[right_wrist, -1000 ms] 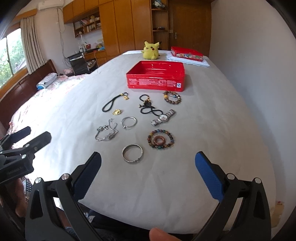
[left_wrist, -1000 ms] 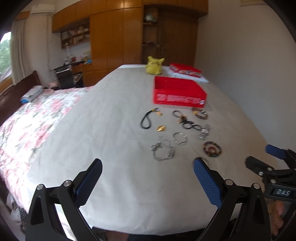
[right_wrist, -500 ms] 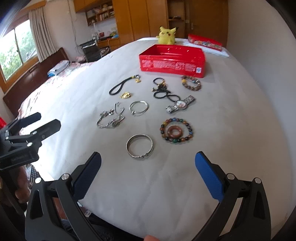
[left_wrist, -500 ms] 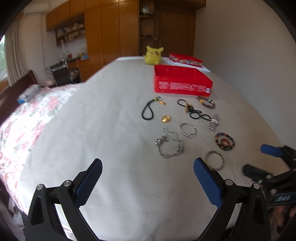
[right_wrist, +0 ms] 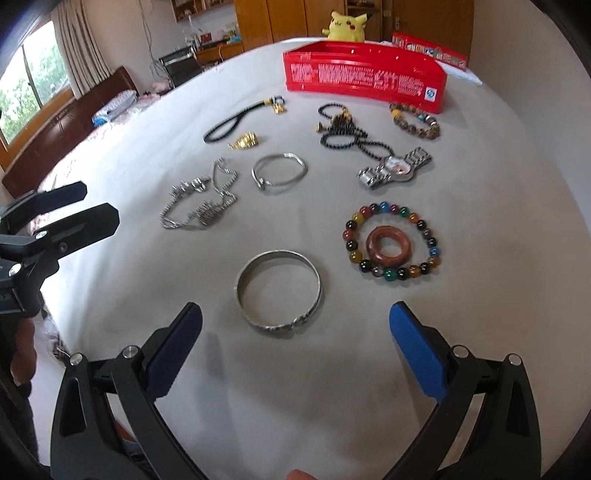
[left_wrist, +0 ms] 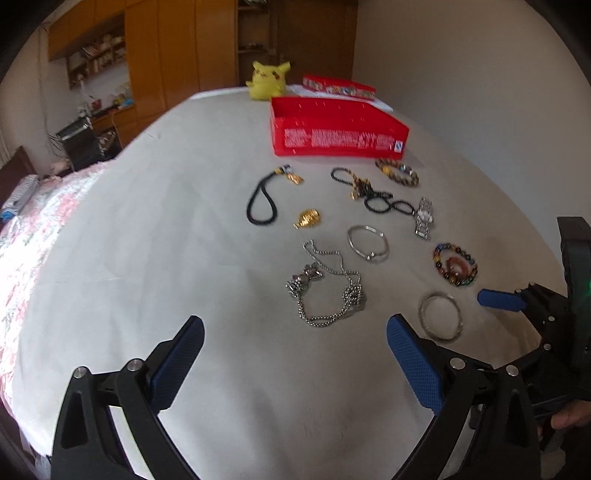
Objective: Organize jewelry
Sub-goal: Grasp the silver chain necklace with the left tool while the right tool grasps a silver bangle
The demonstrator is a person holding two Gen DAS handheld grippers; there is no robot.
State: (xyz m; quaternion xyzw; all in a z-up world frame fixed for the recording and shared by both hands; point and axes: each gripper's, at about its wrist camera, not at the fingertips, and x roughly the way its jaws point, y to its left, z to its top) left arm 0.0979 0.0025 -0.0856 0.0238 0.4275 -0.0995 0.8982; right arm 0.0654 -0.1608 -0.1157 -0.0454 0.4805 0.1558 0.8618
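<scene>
Jewelry lies spread on a white-covered bed, all of it outside the red box that stands open at the far side. Nothing is held, so the sorting looks barely begun.

The right gripper hangs low over the near edge with its jaws wide apart, and the silver bangle sits just ahead, between the two fingers. My reading is that the bangle is the first pick. The next move calls for easing forward and down so one finger goes inside the ring or both straddle its rim, then closing on thin, hard metal that may slip on the sheet. After that comes a carry across the other pieces to the box.

The left gripper also has its jaws apart and holds nothing. It hovers near the chain necklace.

Counted in the right view:
- one bangle
- one thin open cuff
- one chain necklace
- one watch
- one multicolour bead bracelet with one brown ring inside it
- one brown bead bracelet
- one black beaded strand
- one black cord loop
- one small gold pendant

That makes ten pieces and one box. A yellow plush and a second red box lie beyond.
</scene>
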